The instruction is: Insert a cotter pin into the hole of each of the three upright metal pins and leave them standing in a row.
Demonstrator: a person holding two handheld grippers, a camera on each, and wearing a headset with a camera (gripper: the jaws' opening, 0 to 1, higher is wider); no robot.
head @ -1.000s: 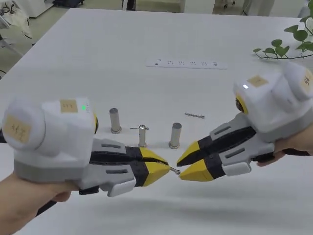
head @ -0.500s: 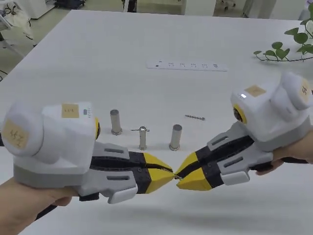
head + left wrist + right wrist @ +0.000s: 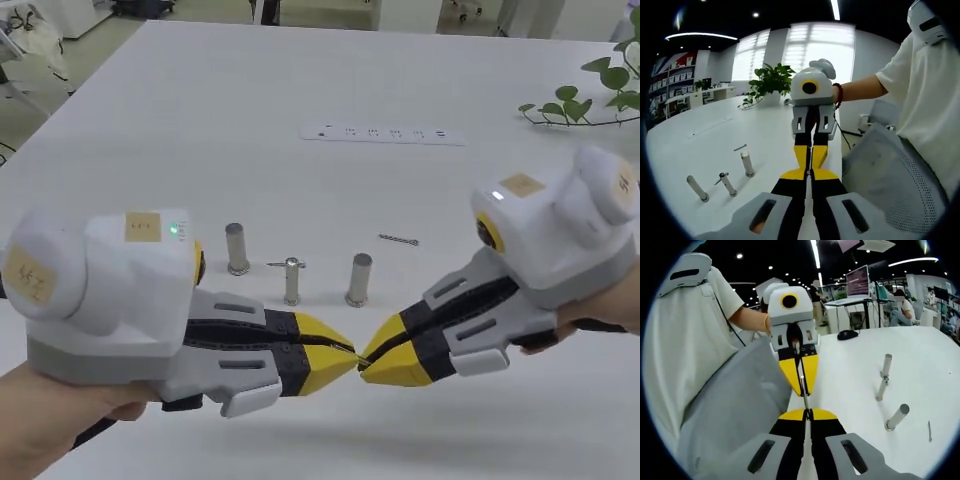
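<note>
Over the table (image 3: 300,90), the left gripper (image 3: 343,357) and right gripper (image 3: 370,362) are meeting tip to tip, both clamping one cotter pin (image 3: 802,385) lying along their shared axis. The nearest empty metal pin (image 3: 358,278) is standing just beyond, nearer the right gripper.

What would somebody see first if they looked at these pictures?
Probably the two big white tongs with yellow tips, the left tongs and right tongs, meeting nose to nose up front and pinching a thin cotter pin between them. Just behind stand three metal pins in a row; the middle pin has a second cotter pin through its top.
</note>
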